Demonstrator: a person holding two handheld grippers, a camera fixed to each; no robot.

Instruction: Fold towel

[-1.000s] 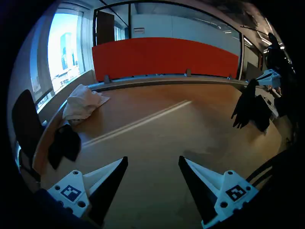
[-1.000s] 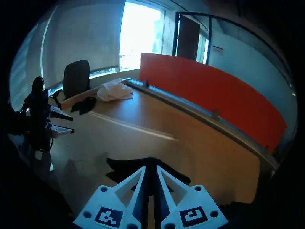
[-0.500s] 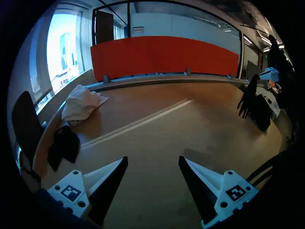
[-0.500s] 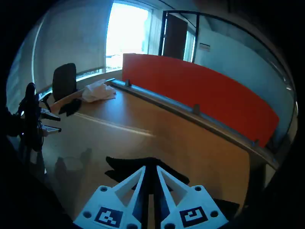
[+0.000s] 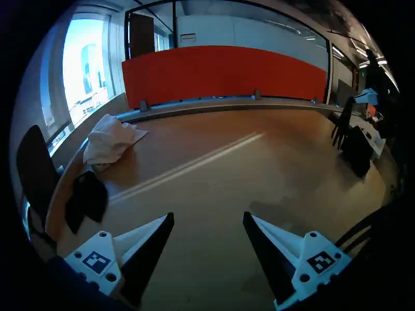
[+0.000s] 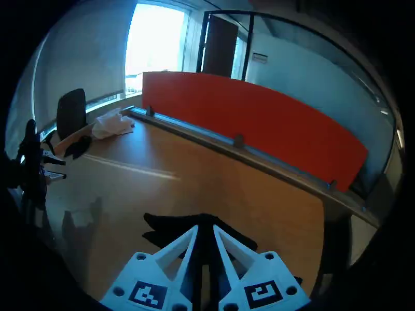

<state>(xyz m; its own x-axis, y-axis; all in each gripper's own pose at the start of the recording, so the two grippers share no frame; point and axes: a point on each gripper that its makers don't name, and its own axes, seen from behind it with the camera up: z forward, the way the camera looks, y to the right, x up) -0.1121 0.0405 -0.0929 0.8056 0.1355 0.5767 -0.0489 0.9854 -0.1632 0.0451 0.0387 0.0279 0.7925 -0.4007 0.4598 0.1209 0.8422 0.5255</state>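
1. Left gripper (image 5: 207, 215): tongs released, fingers spread wide with nothing between them. It hovers above the near edge of the desk (image 5: 218, 171).
2. Right gripper (image 6: 205, 228): tongs clenched on the black towel (image 6: 166, 228). The fingers are pressed almost together, and the cloth spreads out past both tips.
3. Towel location: in the left gripper view it hangs from the right gripper over the right edge of the desk. Cannot tell whether its lower end touches the wood.
4. Left gripper also seen in the right gripper view, small, off the left end of the desk and well apart from the towel.
5. White cloth pile (image 5: 106, 142): crumpled, lying on the desk near the far left corner.
6. Small black cloth (image 5: 85, 199): at the left edge of the desk, nearer than the white pile and apart from it. It appears to droop over the edge.
7. Black chair (image 5: 33, 171): just beyond the left edge.
8. Red partition (image 5: 223, 72): upright along the far edge.
9. A pale diagonal stripe of light crosses the middle of the desk.
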